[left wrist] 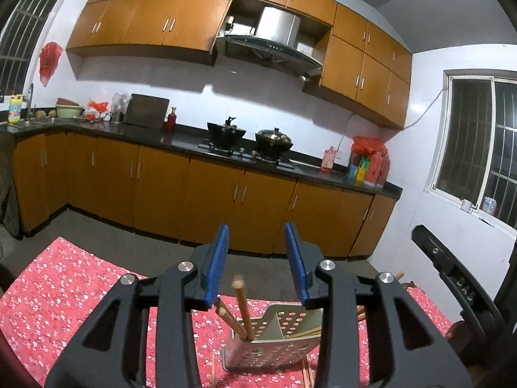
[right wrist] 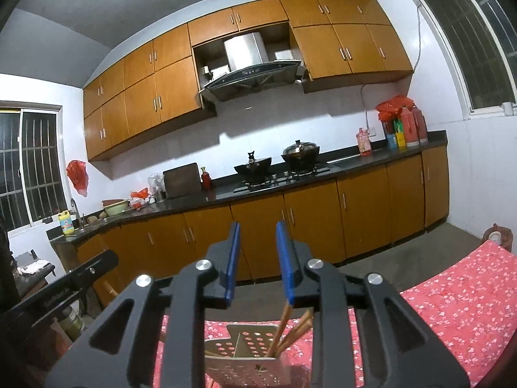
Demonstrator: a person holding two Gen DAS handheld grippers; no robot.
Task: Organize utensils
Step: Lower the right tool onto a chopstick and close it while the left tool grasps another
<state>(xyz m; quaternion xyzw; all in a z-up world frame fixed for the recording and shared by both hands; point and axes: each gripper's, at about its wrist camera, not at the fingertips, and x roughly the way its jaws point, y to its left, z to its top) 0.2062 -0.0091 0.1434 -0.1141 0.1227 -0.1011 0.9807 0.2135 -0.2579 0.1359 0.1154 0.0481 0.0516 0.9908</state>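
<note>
A red tablecloth (left wrist: 64, 291) printed with small white flowers is shown. A silver perforated utensil holder (left wrist: 268, 346) contains tan wooden chopsticks (left wrist: 242, 307). Blue pads (left wrist: 218, 252) are fitted to black grippers.

1. Orange-brown upper cabinets (left wrist: 155, 22) and lower cabinets (left wrist: 213, 194) line the white wall from 9 to 2 o'clock.
2. Steel range hood (left wrist: 274, 38) at 12 o'clock.
3. Barred window (left wrist: 481, 148) at 3 o'clock, dark outside.
4. Grey floor (left wrist: 106, 236).

Perforated shiny metal holder (left wrist: 274, 349), wooden chopsticks (left wrist: 240, 307), floral cloth (left wrist: 64, 291)
</note>
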